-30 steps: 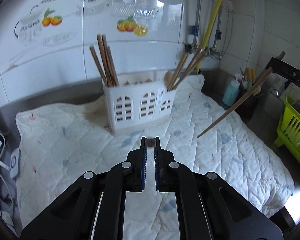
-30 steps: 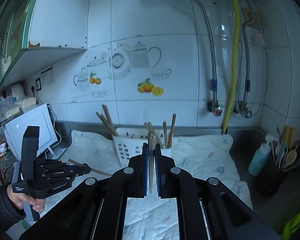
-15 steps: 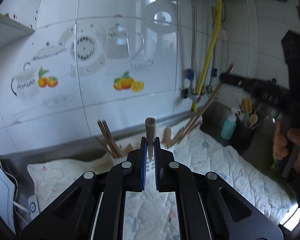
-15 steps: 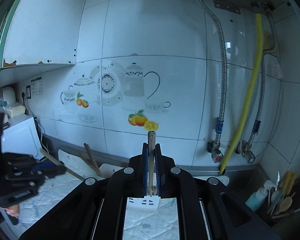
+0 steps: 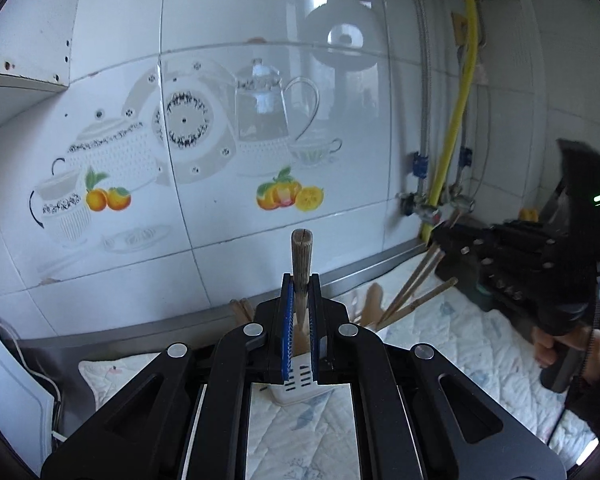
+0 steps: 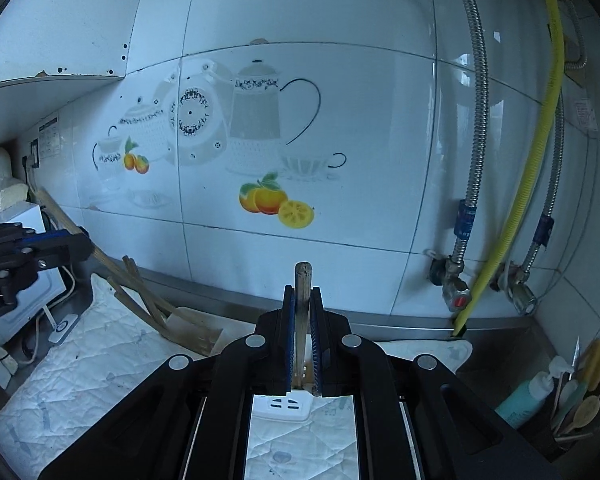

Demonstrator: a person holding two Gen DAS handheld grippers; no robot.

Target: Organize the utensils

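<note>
While both grippers hang above the white quilted mat [image 5: 452, 344], the left gripper [image 5: 300, 300] has its jaws narrow, clamped on a brown wooden chopstick [image 5: 301, 256] whose blunt end sticks up past the blue pads. Right gripper [image 6: 301, 312] likewise pinches a second wooden chopstick [image 6: 302, 280], upright between its pads. White slotted plastic utensil caddy [image 5: 298, 384] sits on the mat near its back edge, mostly hidden behind the left fingers; more wooden chopsticks [image 5: 416, 288] lean out of it. Tiled wall with teapot and orange decals [image 6: 260, 128] behind. Person's hand [image 5: 560, 344] grips the right tool's handle at right edge.
</note>
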